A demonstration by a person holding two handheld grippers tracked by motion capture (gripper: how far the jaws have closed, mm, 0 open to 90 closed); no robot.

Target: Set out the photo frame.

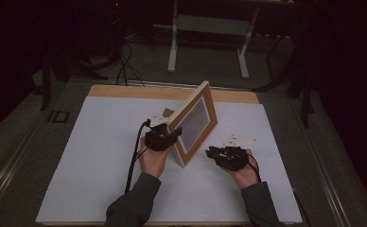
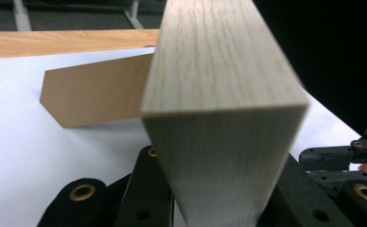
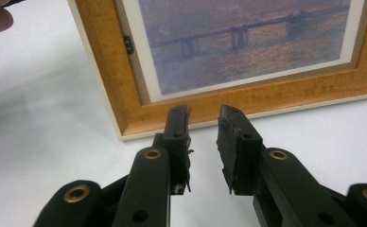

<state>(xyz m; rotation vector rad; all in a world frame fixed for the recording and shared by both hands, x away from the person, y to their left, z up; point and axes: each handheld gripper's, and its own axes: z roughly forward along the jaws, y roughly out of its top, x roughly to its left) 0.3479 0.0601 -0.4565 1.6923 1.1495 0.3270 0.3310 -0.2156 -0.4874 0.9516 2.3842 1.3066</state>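
Frame: your picture frame (image 1: 194, 124) stands tilted on the white sheet (image 1: 101, 156) near mid-table, one long edge down, print side facing your right hand. Wood border, pale mat, bridge print (image 3: 248, 38) inside.
Left gripper: your left gripper (image 1: 165, 137) is at the frame's near-left end. In the left gripper view the frame's pale wood edge (image 2: 224, 142) sits right between the two black jaws, and they pinch it from both sides.
Stand: a brown cardboard strut (image 2: 94, 94) sticks out behind the frame, its tip resting on the sheet.
Right gripper: your right gripper (image 1: 226, 156) rests low on the sheet just beside the frame's front lower corner, not touching it. Jaws parted a little, nothing between them, tips aimed at the bottom rail (image 3: 266, 101).
Table: a wooden table edge (image 1: 125, 91) shows beyond the sheet at the far side.
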